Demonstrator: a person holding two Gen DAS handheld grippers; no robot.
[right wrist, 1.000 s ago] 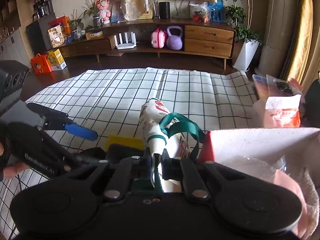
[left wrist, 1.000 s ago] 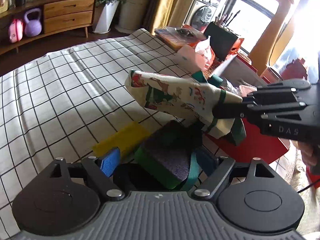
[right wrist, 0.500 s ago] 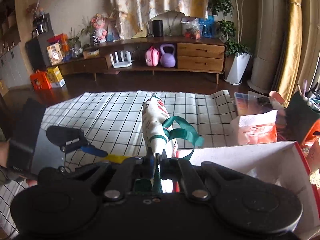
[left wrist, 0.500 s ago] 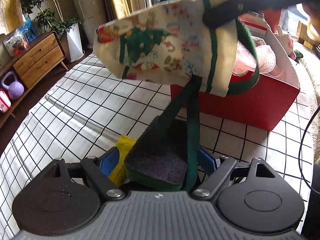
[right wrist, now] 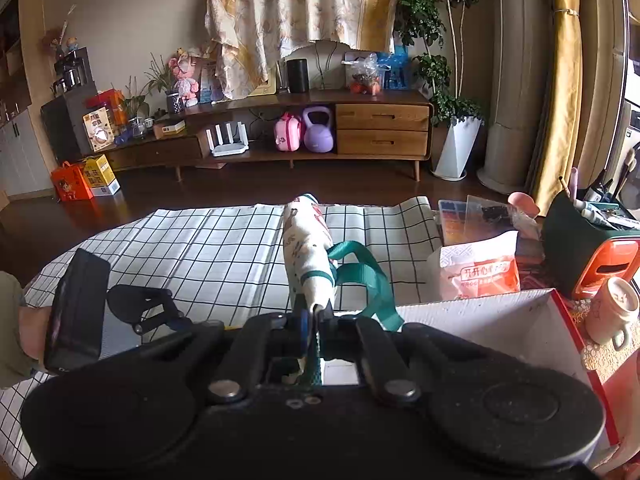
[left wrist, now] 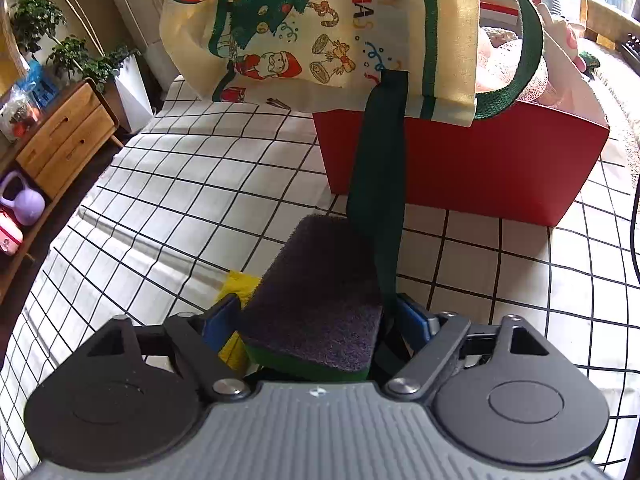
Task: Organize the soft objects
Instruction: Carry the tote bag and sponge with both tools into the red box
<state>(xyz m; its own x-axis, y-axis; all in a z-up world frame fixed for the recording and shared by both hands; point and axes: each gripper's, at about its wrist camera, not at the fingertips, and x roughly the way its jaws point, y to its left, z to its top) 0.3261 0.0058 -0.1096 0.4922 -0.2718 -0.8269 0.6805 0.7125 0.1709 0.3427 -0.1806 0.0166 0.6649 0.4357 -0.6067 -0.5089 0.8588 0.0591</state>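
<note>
1. The jaws of the left gripper (left wrist: 318,320) are closed on a dark-topped, green-backed sponge (left wrist: 320,300), with one green strap (left wrist: 380,184) of the bag caught beside it; the jaws of the right gripper (right wrist: 313,322) are pinched tight on the rim of the Christmas tote bag (right wrist: 306,256).
2. The tote bag (left wrist: 320,24) hangs in the air above the worktop (left wrist: 180,200), partly over the red box (left wrist: 460,160); its second strap loops down in front of the box's rim.
3. A yellow cloth (left wrist: 236,292) lies on the checked worktop, just under and beside the sponge.
4. The red box holds pinkish soft material, mostly hidden by the bag in the left wrist view.
5. The right wrist view shows the box's white inner wall (right wrist: 480,320), a tissue pack (right wrist: 480,268) just behind it, a white mug (right wrist: 614,312) and a dark pen holder (right wrist: 584,240) to the right.
6. Only the right wrist view shows the left gripper from the side, low over the worktop.
</note>
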